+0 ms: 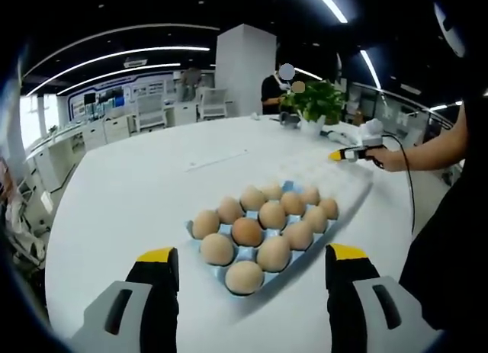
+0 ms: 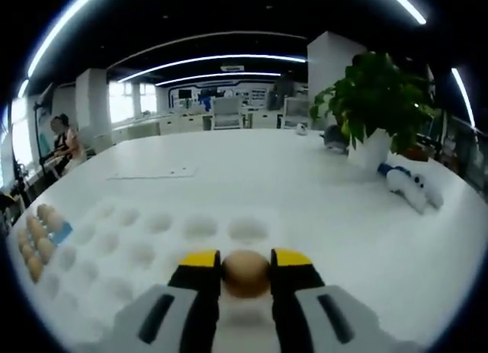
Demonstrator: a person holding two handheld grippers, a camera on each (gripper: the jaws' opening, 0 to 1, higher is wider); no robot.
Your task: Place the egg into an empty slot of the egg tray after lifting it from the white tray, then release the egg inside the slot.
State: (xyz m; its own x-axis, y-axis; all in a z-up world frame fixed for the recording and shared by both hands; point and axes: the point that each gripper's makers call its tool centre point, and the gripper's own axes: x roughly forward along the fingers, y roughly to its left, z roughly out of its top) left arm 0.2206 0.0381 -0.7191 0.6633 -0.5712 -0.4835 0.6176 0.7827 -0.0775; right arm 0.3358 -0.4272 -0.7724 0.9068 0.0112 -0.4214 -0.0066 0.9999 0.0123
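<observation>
In the left gripper view, bare table (image 1: pixel 137 193) spreads wide through the left and centre of the frame, open for a pass. The blue egg tray (image 1: pixel 263 229) in the lower middle is packed with eggs. Behind it the white tray (image 1: pixel 335 178) runs toward the right gripper (image 1: pixel 345 154) and the person's arm at the right edge. In the right gripper view, the white tray's hollow cups (image 2: pixel 200 226) lie open ahead; a potted plant (image 2: pixel 377 101) stands at upper right, and a white and blue object (image 2: pixel 408 184) lies just below it.

Left tool (image 1: pixel 252 263) — jaws standing wide apart, gripping nothing. Right tool (image 2: pixel 245 263) — jaws pinching an egg (image 2: pixel 245 273); person's hand (image 1: pixel 390 158) holding it.
</observation>
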